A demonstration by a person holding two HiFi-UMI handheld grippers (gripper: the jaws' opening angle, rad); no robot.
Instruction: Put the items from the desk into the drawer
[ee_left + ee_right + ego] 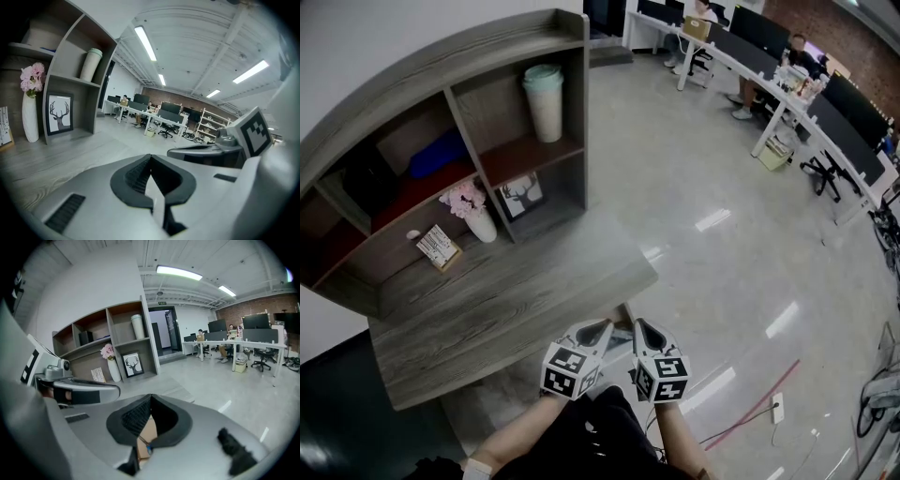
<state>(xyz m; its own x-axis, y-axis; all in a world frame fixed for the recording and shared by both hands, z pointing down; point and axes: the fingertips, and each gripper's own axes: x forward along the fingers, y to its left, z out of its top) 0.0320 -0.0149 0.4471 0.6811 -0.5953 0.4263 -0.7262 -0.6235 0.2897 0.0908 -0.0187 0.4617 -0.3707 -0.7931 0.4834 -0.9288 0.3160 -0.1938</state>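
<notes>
Left tongs (pixel 600 329) and right tongs (pixel 643 327) are both closed on nothing at the tabletop's (pixel 516 302) front edge, while a flower vase (pixel 480 223) and a small card (pixel 439 247) stand along its back edge and no drawer shows, so I cannot judge how much is already stowed.

A glossy grey floor (pixel 703 187) is reflecting ceiling strip lights (pixel 145 43), while long white workstations (pixel 773 94) are running along the upper right.
</notes>
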